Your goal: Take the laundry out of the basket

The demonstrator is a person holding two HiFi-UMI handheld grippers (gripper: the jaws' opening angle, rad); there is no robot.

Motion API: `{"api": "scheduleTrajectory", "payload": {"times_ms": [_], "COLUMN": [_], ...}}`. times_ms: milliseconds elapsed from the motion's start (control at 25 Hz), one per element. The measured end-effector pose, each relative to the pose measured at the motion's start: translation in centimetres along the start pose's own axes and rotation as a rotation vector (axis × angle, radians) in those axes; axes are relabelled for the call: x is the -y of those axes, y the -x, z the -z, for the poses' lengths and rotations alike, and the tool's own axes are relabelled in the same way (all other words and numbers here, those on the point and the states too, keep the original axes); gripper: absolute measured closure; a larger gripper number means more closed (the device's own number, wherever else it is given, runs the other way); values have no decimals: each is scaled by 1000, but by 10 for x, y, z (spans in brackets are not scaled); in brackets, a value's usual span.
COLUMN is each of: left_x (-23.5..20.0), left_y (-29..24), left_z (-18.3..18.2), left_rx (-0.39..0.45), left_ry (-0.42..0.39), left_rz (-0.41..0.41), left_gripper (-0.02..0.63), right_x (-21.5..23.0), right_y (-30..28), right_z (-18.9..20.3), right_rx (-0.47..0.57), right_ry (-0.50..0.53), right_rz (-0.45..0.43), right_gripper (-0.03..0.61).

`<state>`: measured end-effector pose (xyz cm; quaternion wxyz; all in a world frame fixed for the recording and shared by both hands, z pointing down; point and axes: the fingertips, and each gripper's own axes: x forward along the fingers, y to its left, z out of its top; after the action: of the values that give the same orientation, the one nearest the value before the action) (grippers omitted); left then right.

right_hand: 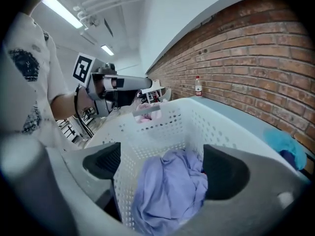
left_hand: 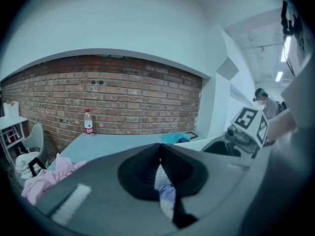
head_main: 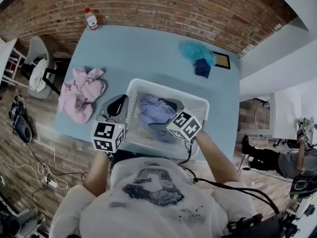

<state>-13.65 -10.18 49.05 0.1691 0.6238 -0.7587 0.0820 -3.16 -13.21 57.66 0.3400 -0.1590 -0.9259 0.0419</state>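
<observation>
we judge the job partly done: a pink garment (head_main: 79,94) lies crumpled on the blue table (head_main: 143,48) left of the white laundry basket (head_main: 202,108), and a teal cloth (head_main: 194,49) with a dark blue piece (head_main: 202,68) sits well apart at the far right, so those look already out

inside the basket we see a lavender garment (right_hand: 170,186) bunched against the perforated wall, with something dark beside it that we cannot identify

our right gripper (right_hand: 167,167) reaches down into the basket with its tongs spread wide, the lavender garment between them but not pinched

our left gripper (left_hand: 160,156) rests just outside the basket's left rim, tongs pressed together on nothing

what's left: closing on the lavender piece, lifting it out, then the dark item
</observation>
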Motion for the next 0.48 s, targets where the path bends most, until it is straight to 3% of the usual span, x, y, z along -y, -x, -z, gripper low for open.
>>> {"api": "scheduleTrajectory", "payload": {"times_ms": [200,480], "left_x": [3,-2], "left_y": [-1,0], "left_z": [0,4], "left_rx": [-7,-28], "left_ry": [-1,5], "left_rz": [-6,-23], "left_gripper": [623,623], "right_x": [0,8], "right_y": [-26,-67], "right_z": [19,53], "right_rx": [-82,-236], "right_ry": [36,160], "right_rz": [-69,-113], "right_gripper": [32,31]}}
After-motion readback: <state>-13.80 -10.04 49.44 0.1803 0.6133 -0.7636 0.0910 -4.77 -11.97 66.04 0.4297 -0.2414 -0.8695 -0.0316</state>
